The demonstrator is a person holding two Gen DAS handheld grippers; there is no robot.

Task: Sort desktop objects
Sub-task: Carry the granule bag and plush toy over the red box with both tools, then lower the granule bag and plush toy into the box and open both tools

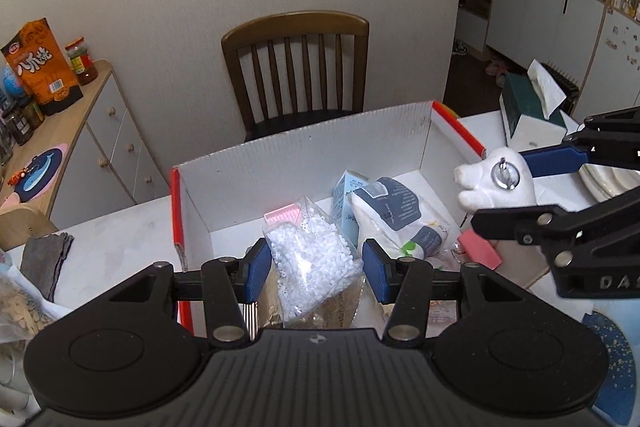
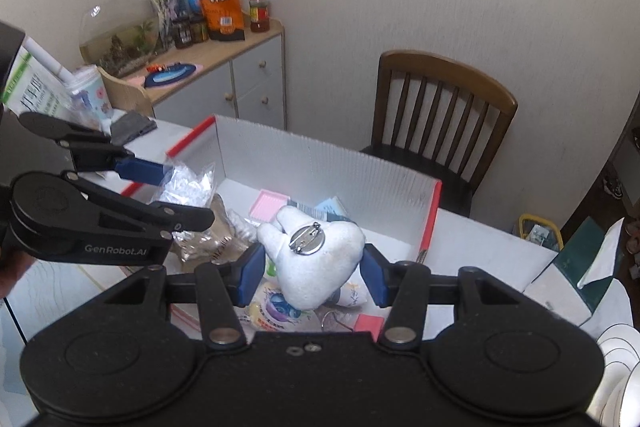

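- Left hand-held gripper (image 1: 312,269) pinches a clear bag of white beads (image 1: 310,263) above the white box (image 1: 304,155).
- Right hand-held gripper (image 2: 314,273) pinches a white plush brooch (image 2: 316,259), at the bag's 3 o'clock, over the same box.

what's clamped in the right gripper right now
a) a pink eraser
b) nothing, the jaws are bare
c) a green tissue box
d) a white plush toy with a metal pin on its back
d: in the right wrist view the right gripper has its blue pads pressed on both sides of the white plush toy, whose round metal brooch pin faces the camera, above the open cardboard box.
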